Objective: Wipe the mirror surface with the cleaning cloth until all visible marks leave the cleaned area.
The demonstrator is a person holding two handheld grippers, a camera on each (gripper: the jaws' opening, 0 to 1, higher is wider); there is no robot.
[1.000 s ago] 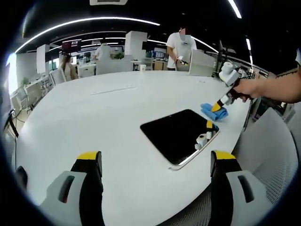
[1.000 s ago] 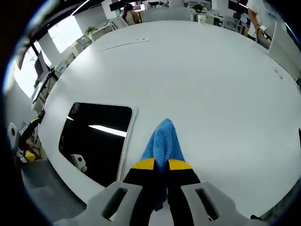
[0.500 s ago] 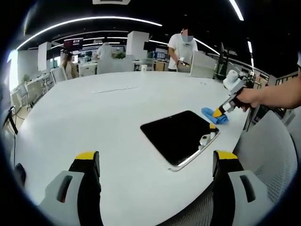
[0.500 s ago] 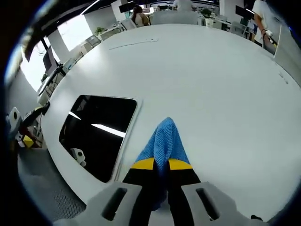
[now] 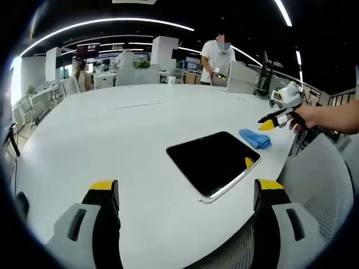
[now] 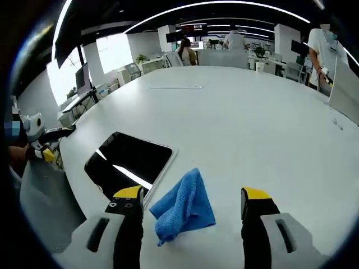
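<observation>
Spread tongs, blue cloth between, mirror beside

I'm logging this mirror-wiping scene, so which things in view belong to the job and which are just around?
For the job:
- mirror, lying flat on the table
- blue cloth, lying loose beside the mirror
- right hand-held gripper, open above the cloth
- left hand-held gripper, open

Just around:
- white table
- mesh chair
- people in the background

Open office, white table, ceiling light strips
</observation>
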